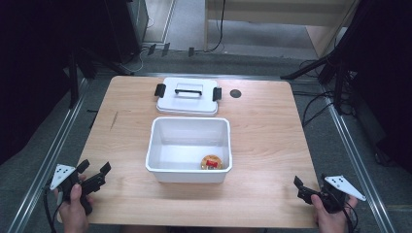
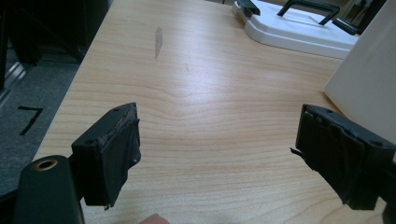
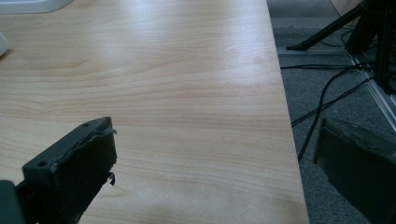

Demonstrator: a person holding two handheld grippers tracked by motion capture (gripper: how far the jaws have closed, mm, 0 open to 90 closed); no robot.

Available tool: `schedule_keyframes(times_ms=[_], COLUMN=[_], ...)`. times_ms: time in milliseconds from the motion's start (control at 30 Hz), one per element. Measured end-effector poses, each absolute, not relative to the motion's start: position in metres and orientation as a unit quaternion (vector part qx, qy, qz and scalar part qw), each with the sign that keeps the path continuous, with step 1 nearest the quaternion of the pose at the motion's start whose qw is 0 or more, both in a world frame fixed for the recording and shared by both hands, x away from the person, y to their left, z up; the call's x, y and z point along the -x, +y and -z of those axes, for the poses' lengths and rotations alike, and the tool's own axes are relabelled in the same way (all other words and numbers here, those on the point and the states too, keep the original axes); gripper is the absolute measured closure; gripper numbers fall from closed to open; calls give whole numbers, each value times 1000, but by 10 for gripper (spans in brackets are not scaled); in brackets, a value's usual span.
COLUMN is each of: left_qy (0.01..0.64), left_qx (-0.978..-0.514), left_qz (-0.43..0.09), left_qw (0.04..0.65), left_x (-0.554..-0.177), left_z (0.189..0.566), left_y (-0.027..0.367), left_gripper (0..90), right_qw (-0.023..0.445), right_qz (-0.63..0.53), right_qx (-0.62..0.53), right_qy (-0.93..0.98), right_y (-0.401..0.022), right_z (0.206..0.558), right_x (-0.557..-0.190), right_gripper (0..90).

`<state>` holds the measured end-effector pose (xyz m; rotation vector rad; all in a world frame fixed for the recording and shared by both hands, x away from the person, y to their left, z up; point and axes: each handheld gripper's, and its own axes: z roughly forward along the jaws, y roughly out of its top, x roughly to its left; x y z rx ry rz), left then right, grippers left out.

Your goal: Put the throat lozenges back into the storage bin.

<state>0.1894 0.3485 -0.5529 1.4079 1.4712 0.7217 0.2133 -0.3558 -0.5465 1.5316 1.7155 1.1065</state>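
A white plastic box [image 1: 189, 145] stands in the middle of the wooden table [image 1: 262, 126]. Inside it, at the near right corner, lies a small round yellow thing with a red part [image 1: 211, 162]. The box's white lid [image 1: 188, 96] with a black handle and black clips lies flat behind it. My left gripper [image 1: 94, 171] is held at the table's near left corner, open, jaws wide apart over bare wood [image 2: 215, 140]. My right gripper [image 1: 303, 188] hovers at the near right corner, open and holding nothing [image 3: 219, 172]. The box wall [image 2: 369, 88] and lid [image 2: 299, 28] appear in the left gripper view.
A small dark round hole [image 1: 235, 93] sits in the table right of the lid. Black stands and cables [image 1: 320, 107] lie on the grey floor right of the table. A metal rail [image 1: 48, 155] runs along the left side. A dark smudge [image 2: 158, 41] marks the wood.
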Motion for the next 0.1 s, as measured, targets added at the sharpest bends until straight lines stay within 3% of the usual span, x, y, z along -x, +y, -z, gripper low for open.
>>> schedule_keyframes(times_ms=[100], left_qy=[601], left_qx=[-575], left_qz=[-294], left_qw=[471], left_x=[-189], left_z=[553], left_y=[349], left_gripper=[145], right_qw=[291], right_qz=[-413], right_qx=[-575], right_qy=[643], right_y=[-355], right_z=[547], right_x=[-214], right_gripper=[0])
